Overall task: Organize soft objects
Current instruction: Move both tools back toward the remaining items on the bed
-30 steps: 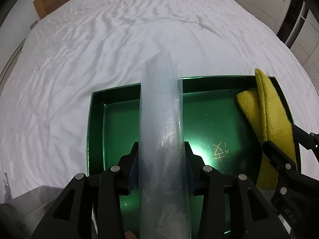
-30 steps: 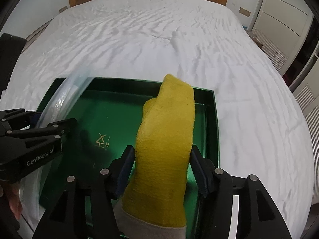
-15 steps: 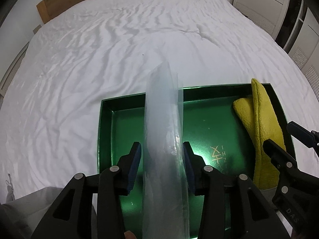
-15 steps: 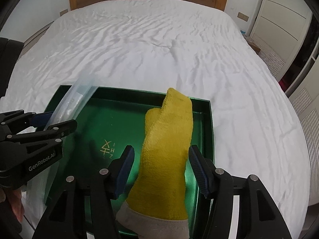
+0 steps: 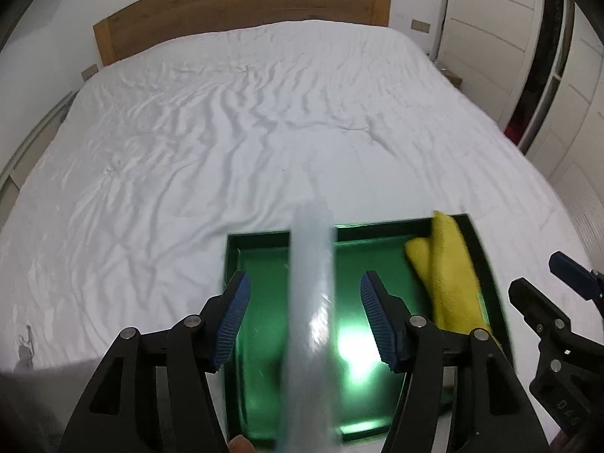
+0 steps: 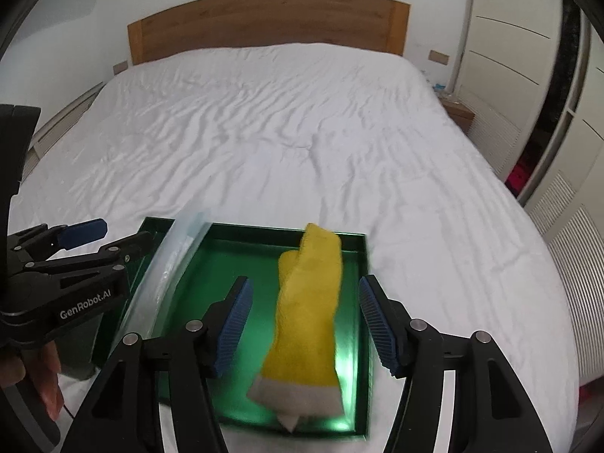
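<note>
Both sets of tongs are spread wide here, nothing pinched on either side. The left tongs (image 5: pixel 304 322) have their blue ribbed pads well apart, and between them, touching neither, runs a long translucent plastic sleeve (image 5: pixel 309 302), blurred, stretching from the near edge of the view out past the far rim of the shallow dark-green rectangular tray (image 5: pixel 260 236). Whether that sleeve rests on the tray or hangs above it, I cannot tell. Over to the right tongs (image 6: pixel 304 322): released too, pads standing clear on both sides of a fuzzy yellow sock with a pale grey cuff (image 6: pixel 307 309). The sock lies lengthwise inside the tray (image 6: pixel 360 264), along its right side, toe near the far right corner, cuff toward the near edge. The tray itself sits on the wrinkled white bed sheet (image 6: pixel 264 120), at the near edge of the bed, with the wooden headboard (image 6: pixel 268 26) far behind.
</note>
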Available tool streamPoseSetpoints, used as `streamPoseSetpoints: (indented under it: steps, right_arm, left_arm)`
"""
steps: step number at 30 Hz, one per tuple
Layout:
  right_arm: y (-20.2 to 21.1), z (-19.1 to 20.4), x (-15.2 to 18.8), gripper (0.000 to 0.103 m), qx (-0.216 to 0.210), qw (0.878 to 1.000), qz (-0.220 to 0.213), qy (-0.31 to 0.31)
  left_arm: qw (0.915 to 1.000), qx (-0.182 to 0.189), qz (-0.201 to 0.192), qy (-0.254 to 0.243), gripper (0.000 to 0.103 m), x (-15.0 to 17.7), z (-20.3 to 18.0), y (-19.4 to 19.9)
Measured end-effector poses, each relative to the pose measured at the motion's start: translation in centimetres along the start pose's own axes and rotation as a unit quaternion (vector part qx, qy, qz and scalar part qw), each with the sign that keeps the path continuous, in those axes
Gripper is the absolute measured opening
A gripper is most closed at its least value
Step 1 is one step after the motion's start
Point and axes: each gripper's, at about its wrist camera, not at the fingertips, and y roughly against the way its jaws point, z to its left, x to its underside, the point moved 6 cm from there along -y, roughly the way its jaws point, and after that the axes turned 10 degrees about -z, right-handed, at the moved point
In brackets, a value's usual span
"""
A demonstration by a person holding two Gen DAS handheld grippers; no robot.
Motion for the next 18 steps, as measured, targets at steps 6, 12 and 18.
streamPoseSetpoints:
  steps: [6,12,18]
  right_arm:
    - [6.2,-1.6,2.5,0.059,0.049,0.999,0.015,-0.012]
    - [13.9,2.3,5.6,0.059,0.057,0.998,0.033,0.005]
    - [20.7,13.3,7.3,0.059,-0.021,0.999,0.043,0.007]
  left_arm:
    - [0.9955,0.092,0.020,0.003,0.055,2.7,-3.2,6.4]
    - [0.9817,0.186,0.041,-0.015,0.055,8.7,-1.9,17.0]
    - [0.9882,0.138,0.065,-0.009,0.055,14.8,9.3,22.8]
